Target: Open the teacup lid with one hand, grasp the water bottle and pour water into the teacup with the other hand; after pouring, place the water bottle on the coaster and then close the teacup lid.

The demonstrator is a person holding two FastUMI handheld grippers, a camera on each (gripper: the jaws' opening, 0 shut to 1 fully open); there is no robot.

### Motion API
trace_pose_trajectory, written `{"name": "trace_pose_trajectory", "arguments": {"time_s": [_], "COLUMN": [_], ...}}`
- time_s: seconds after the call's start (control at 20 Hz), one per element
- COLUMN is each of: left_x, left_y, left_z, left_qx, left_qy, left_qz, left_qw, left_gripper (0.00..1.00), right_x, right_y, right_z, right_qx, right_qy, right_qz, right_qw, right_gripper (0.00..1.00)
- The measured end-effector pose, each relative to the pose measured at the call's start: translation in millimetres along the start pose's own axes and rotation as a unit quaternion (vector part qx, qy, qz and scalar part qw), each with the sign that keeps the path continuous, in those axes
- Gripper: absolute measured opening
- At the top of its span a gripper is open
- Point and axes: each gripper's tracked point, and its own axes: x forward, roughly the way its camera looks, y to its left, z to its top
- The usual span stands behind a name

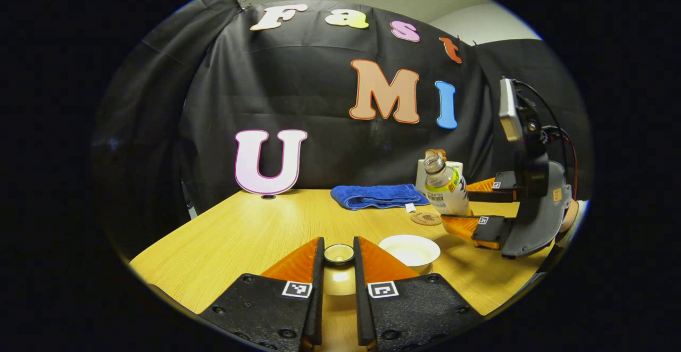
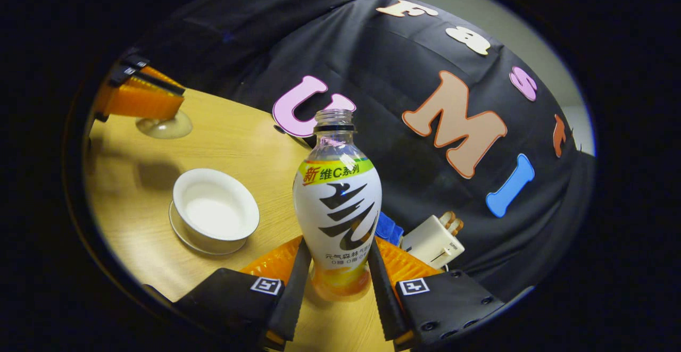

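The left gripper [image 1: 339, 256] is pinching the teacup lid [image 1: 339, 253] low in centre frame; the right gripper [image 2: 340, 275] is clamping the tilted water bottle [image 2: 339, 208] beside the open teacup [image 2: 215, 211].

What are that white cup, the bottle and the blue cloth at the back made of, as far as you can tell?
The teacup looks like glazed ceramic or porcelain: smooth, white, softly glossy, with a thin rim. The water bottle seems to be clear plastic under a printed wrap; its bare neck is see-through. The blue towel looks like soft terry fabric, folded and matte with a fuzzy surface.
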Motion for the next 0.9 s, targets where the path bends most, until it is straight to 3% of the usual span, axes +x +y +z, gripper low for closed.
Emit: {"name": "trace_pose_trajectory", "arguments": {"time_s": [0.4,0.55,0.75,0.9], "left_x": [0,1,2,3], "left_y": [0,0,-1,-2], "left_z": [-2,-2,-4,-3], "left_qx": [-0.002,-0.005,-0.007,-0.004], "left_qy": [0.001,0.002,0.005,0.002], "left_qz": [-0.004,-0.007,-0.01,-0.013], "left_qw": [1.0,1.0,1.0,1.0], "left_gripper": [0.23,0.23,0.23,0.23], "right_x": [43,58,84,97], "right_y": [-38,-50,-68,-80], "right_z": [6,4,-6,-12], "right_qx": [0.131,0.178,0.259,0.274], "right_qy": [0.0,0.0,0.003,0.002], "right_qz": [-0.019,-0.024,-0.033,-0.049], "right_qw": [0.991,0.984,0.965,0.96], "right_gripper": [0.65,0.65,0.64,0.65]}}
